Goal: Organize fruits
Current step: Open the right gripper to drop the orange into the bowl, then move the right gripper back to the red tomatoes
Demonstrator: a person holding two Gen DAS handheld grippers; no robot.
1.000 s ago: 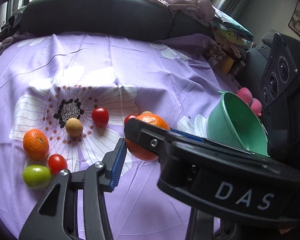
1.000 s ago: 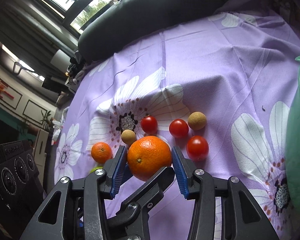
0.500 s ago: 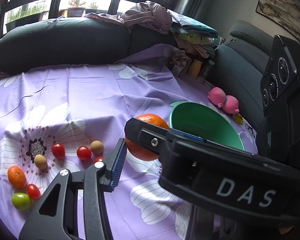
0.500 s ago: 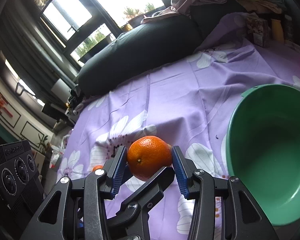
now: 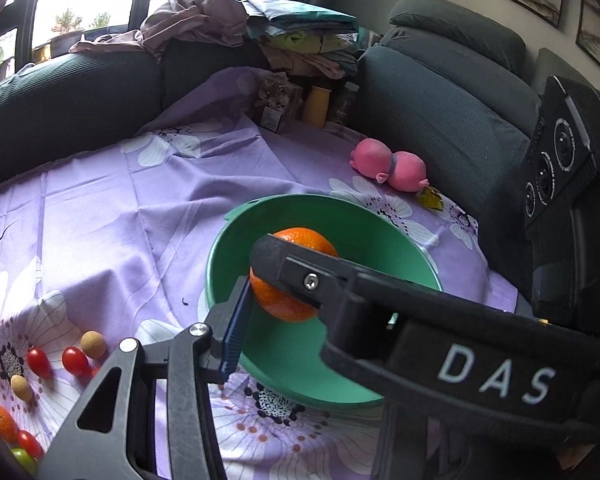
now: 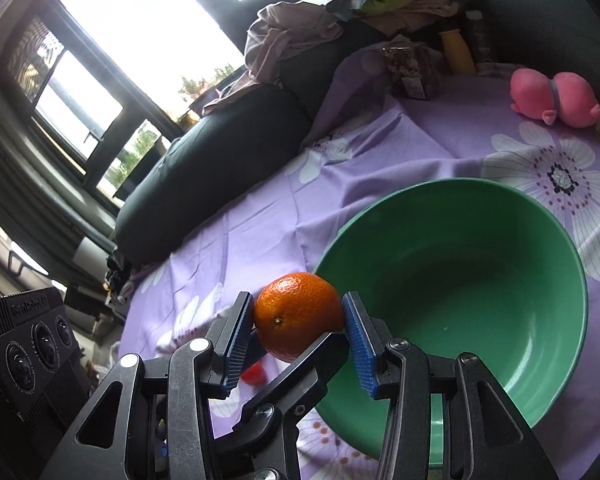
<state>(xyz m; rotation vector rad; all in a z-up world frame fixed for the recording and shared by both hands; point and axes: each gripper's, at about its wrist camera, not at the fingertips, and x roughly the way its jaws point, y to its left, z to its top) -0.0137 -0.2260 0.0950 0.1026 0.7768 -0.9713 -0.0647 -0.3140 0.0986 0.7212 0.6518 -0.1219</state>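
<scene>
Pink plush toy [image 5: 388, 165] on purple floral cloth [image 5: 100, 220]; clothes pile [image 5: 260, 28] behind.

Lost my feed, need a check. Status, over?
Right gripper shut on the round orange mandarin; left gripper's pad against it too. Fruit above the empty green plastic bowl, not released. Nothing in the way.

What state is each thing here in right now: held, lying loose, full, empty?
right gripper: shut on the orange, both blue pads pressing its sides.
orange: held off the cloth, by the bowl's edge.
green bowl: upright on the cloth, nothing visible inside.
cherry tomatoes: lying loose on the cloth.
pink plush toy: lying on the cloth by the sofa.
</scene>
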